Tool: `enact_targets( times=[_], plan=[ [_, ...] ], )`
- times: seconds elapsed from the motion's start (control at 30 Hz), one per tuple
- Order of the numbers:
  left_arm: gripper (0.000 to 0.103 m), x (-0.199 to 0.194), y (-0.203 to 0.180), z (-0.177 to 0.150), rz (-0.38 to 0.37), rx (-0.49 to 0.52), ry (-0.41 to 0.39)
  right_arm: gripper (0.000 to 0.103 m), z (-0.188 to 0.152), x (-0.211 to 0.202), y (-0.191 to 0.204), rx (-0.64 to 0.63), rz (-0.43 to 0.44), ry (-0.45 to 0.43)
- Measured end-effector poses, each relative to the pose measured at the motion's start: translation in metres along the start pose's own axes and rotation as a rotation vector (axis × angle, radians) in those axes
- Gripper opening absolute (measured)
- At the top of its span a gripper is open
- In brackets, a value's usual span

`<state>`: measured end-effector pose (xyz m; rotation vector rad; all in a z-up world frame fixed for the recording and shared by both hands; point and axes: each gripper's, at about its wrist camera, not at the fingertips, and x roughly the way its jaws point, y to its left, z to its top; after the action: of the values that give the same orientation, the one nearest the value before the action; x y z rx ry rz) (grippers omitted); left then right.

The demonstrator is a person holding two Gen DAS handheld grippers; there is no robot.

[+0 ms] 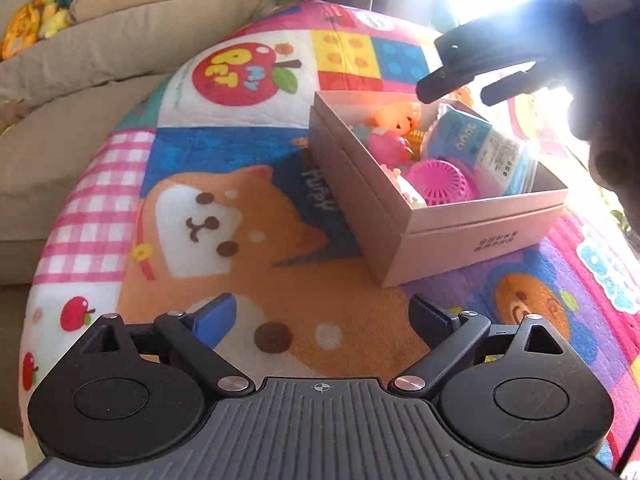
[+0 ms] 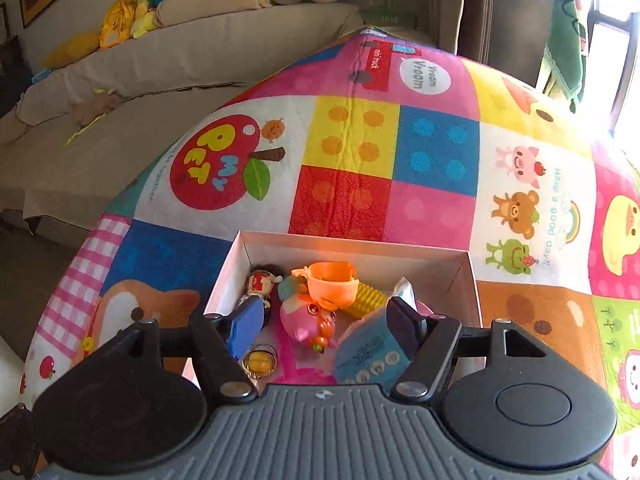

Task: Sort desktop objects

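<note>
Box (image 2: 474,280) on cartoon cloth (image 2: 356,152) — toys inside, sofa (image 2: 200,60) behind

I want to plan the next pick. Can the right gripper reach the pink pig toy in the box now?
Probably yes. The right gripper is open above the open box, and the pink pig toy lies uncovered between its fingers.

Both grippers same build, left gripper (image 1: 322,312) and right gripper (image 2: 322,322): ribbed grey body in the middle with a tiny crosshair mark on the top edge, flanked by two big matte black round housings with a raised disc each. Black linkage arms pinned with shiny silver screws, triangular cutouts on the outer brackets. Black fingers (image 1: 430,314) with blue pads (image 2: 244,330) on the inner faces. Seen from the left camera, just dark and backlit
</note>
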<state>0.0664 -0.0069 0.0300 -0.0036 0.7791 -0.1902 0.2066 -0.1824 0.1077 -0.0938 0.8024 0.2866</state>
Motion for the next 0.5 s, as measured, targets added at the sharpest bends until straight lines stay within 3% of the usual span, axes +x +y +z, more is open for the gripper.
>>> enact_targets(
  times=[0.13, 0.23, 0.3, 0.5],
  plan=[
    [0.1, -0.008, -0.001, -0.014, 0.008, -0.006, 0.009, 0.089, -0.047, -0.049, 0.018, -0.088, -0.014, -0.093],
    [0.1, -0.015, -0.001, -0.03, 0.038, -0.009, 0.014, 0.103, -0.089, -0.08, 0.029, -0.091, 0.038, -0.124],
    [0.1, -0.018, 0.001, -0.04, 0.075, -0.013, 0.017, 0.103, -0.112, -0.089, 0.033, -0.077, 0.069, -0.115],
    [0.101, -0.03, 0.005, -0.059, 0.14, -0.048, 0.0, 0.103, -0.178, -0.084, 0.037, -0.004, 0.051, -0.073]
  ],
)
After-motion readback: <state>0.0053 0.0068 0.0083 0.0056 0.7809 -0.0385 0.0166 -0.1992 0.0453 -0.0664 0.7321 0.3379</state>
